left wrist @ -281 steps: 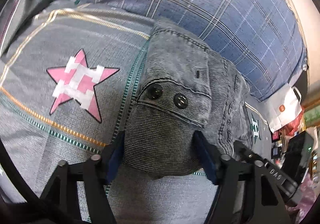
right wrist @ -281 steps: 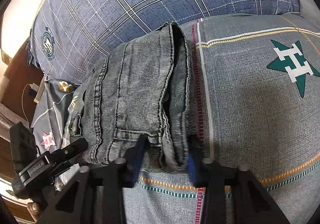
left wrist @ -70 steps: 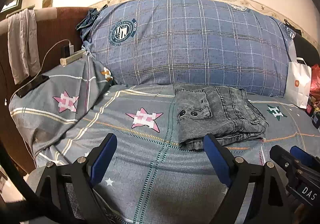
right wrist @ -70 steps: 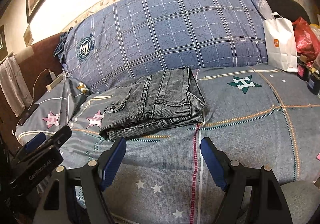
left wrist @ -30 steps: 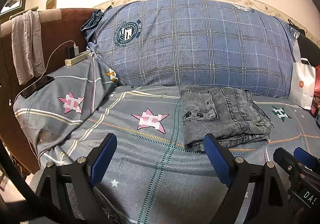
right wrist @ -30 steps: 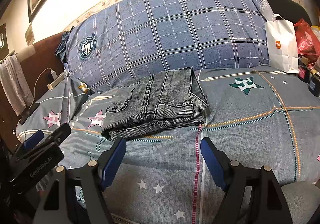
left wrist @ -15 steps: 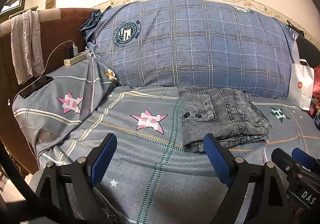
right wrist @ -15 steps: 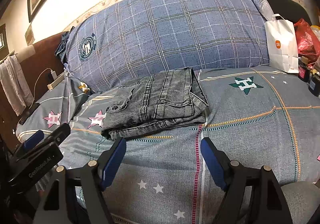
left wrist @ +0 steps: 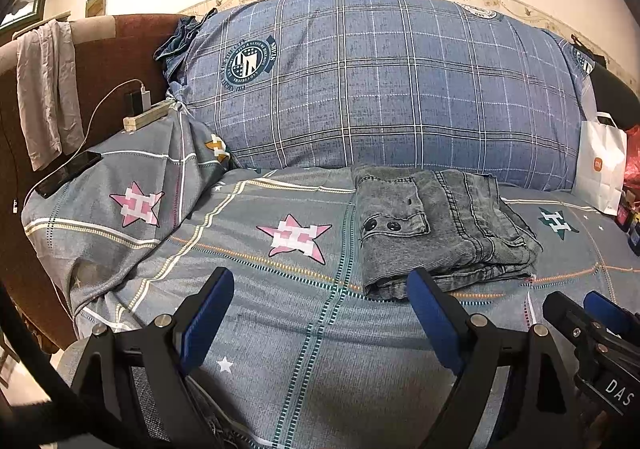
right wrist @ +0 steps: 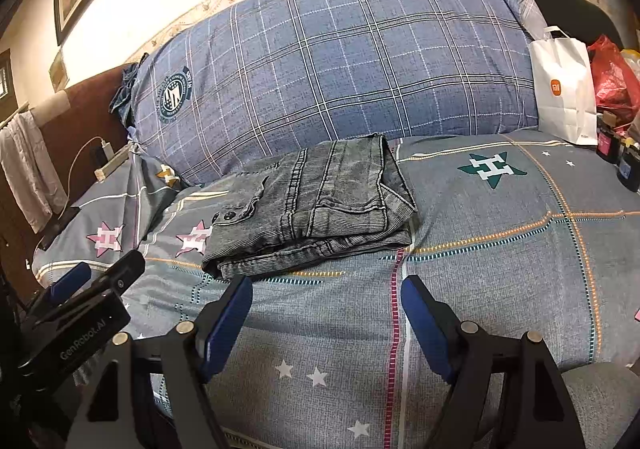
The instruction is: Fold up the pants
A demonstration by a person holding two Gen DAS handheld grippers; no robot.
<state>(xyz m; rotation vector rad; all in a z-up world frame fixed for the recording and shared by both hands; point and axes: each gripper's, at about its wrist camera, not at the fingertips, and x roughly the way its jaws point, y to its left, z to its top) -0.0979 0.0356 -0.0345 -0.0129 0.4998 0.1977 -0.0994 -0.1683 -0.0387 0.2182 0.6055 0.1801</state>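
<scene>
The grey denim pants (left wrist: 442, 229) lie folded in a compact stack on the grey star-patterned bedspread (left wrist: 280, 329), just in front of the big blue plaid pillow. They also show in the right wrist view (right wrist: 316, 205). My left gripper (left wrist: 320, 289) is open and empty, held back near the bed's front edge, apart from the pants. My right gripper (right wrist: 326, 293) is open and empty, also held back in front of the pants. Each gripper's body shows at the edge of the other's view.
A blue plaid pillow (left wrist: 380, 89) fills the back. A white paper bag (right wrist: 564, 89) and a red bag (right wrist: 612, 81) stand at the right. A phone (left wrist: 68, 173), a power strip (left wrist: 144, 117) and a hanging cloth (left wrist: 46, 89) are at the left by the brown headboard.
Earlier both grippers were shut on the pants up close. They have let go and pulled back. In the last second the views barely shift and the pants lie still.
</scene>
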